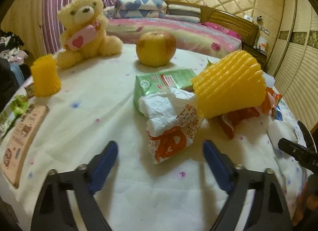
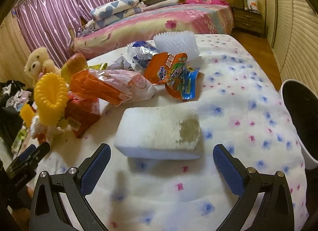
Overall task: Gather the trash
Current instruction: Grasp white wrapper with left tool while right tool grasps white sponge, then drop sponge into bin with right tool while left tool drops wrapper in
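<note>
I hold my left gripper (image 1: 160,151) low, jaws apart, facing the crumpled paper wrapper (image 1: 171,119). My right gripper (image 2: 162,158), jaws apart, faces the stained sponge (image 2: 159,131) beside the white bin (image 2: 286,100).

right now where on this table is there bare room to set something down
Bare cloth lies between the yellow foam sleeve and the green carton, and right of the stained sponge toward the bin. The wrapper pile is crowded.

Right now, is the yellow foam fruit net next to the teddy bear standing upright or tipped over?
Upright. The yellow foam fruit net stands on its end on the tablecloth, ribs vertical, beside the teddy bear.
</note>
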Motion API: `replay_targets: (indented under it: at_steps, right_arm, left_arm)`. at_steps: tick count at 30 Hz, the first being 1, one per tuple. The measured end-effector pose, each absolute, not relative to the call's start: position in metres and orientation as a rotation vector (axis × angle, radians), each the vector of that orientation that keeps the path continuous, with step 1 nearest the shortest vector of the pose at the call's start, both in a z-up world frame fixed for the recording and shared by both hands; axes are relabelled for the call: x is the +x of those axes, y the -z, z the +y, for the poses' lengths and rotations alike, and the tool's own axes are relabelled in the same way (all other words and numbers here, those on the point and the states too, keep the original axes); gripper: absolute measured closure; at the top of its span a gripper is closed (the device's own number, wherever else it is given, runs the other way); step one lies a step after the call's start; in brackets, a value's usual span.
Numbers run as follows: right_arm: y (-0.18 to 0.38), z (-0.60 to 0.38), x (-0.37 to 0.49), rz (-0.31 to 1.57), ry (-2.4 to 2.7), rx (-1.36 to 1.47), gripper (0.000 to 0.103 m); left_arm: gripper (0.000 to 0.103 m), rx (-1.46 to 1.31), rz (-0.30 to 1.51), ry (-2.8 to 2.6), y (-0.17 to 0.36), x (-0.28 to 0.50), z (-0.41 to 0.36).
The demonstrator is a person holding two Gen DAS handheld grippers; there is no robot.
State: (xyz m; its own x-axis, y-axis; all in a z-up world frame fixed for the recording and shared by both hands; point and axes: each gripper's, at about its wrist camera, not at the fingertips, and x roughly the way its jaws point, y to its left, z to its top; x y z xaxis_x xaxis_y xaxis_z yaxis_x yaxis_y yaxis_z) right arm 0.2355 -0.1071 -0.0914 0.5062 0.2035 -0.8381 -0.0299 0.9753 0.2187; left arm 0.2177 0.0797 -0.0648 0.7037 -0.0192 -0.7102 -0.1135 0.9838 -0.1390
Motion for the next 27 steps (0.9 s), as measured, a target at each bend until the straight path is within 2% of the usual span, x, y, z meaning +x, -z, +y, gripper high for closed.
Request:
replay_targets:
  at_steps: [1, 2, 3, 5, 7, 16, 27]
  right_arm:
    - [0.092, -0.107, 0.236, 1.034, -0.14, 0.181, 0.004]
    - [0.092, -0.108, 0.236, 1.035, -0.135, 0.179, 0.006]
    - [0.092, -0.109, 0.235, 1.032, -0.134, 0.179, 0.008]
    - [0.09, -0.109, 0.233, 1.017, -0.151, 0.175, 0.021]
    - [0.088, -0.11, 0.23, 1.005, -0.163, 0.17, 0.023]
    - [0.074, -0.131, 0.211, 0.951, -0.215, 0.246, 0.024]
    - [0.06, -0.17, 0.185, 0.911, -0.19, 0.288, 0.024]
  left_arm:
    - [0.043, -0.18, 0.796, -0.042, 0.066, 0.22, 0.079]
    - [0.049, -0.182, 0.802, -0.035, 0.067, 0.223, 0.079]
    - [0.06, -0.184, 0.807, -0.024, 0.068, 0.224, 0.078]
    - [0.065, -0.181, 0.798, -0.02, 0.068, 0.224, 0.079]
    - [0.07, -0.181, 0.781, -0.013, 0.066, 0.221, 0.08]
    - [0.072, -0.193, 0.776, 0.011, 0.066, 0.172, 0.076]
    - [0.072, -0.137, 0.782, 0.197, 0.045, 0.146, 0.015]
